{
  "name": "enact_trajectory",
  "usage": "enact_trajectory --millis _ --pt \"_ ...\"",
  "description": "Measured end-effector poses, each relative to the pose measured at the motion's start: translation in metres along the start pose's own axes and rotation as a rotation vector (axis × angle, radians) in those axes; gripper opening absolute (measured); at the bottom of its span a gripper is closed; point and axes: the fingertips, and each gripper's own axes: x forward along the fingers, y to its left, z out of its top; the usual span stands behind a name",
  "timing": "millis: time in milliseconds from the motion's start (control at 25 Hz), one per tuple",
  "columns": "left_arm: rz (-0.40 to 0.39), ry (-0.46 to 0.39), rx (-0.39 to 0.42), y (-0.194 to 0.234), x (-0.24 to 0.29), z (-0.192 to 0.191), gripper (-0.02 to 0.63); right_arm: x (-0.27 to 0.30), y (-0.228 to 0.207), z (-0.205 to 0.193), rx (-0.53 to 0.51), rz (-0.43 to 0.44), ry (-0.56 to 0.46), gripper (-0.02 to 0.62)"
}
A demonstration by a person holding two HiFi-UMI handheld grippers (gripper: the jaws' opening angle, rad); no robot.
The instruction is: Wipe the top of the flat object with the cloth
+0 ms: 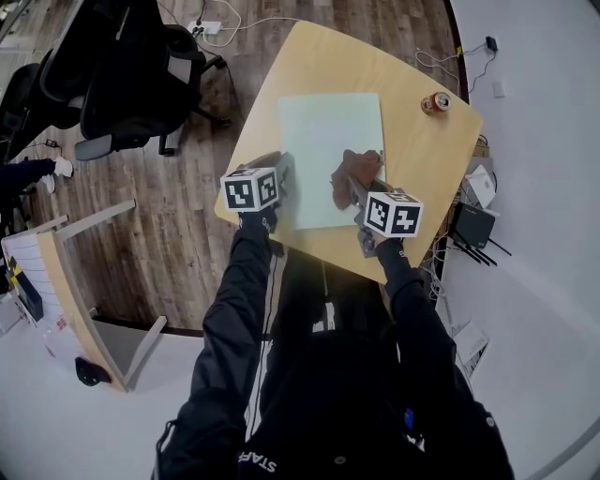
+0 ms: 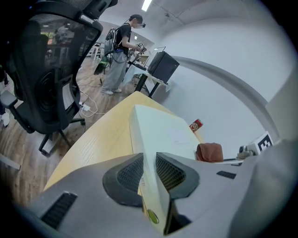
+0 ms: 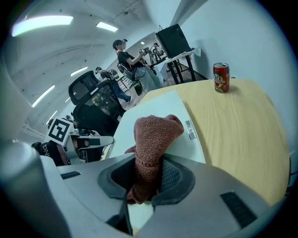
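Black sleeves (image 1: 246, 309) are seen nearest, and a claw is carried at the end of each. The left claw (image 2: 149, 160) is closed on the near left edge of the pale green flat object (image 1: 328, 141), whose edge is gripped between both ribbed pads. The right claw (image 3: 149, 163) is clamped on a rust-brown knitted cloth (image 3: 153, 135); the cloth is pinched at its lower part, and its bunched upper end is pushed out beyond the jaw tips. In the head view the cloth is laid on the near right part of the flat object's top, close to its right edge. The flat object is set lengthwise on the light wooden counter (image 1: 422, 150), with its near end between the two claws and bare wood on both of its long sides. Farther off, a red drinks can (image 1: 435, 103) is stood upright near the counter's far right corner, well apart from the flat object. Beyond the counter's left side a black office chair (image 1: 131, 75) is parked on the wood-plank floor (image 1: 178, 216), and a white power strip (image 1: 204, 28) is laid past it
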Motion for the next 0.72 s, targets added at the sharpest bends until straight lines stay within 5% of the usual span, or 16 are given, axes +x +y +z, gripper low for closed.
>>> enact_trajectory --millis 720 --pt "0.018 -0.002 0.0 -0.003 0.001 0.0 0.101 -0.06 0.008 -0.066 0.096 0.04 0.007 0.104"
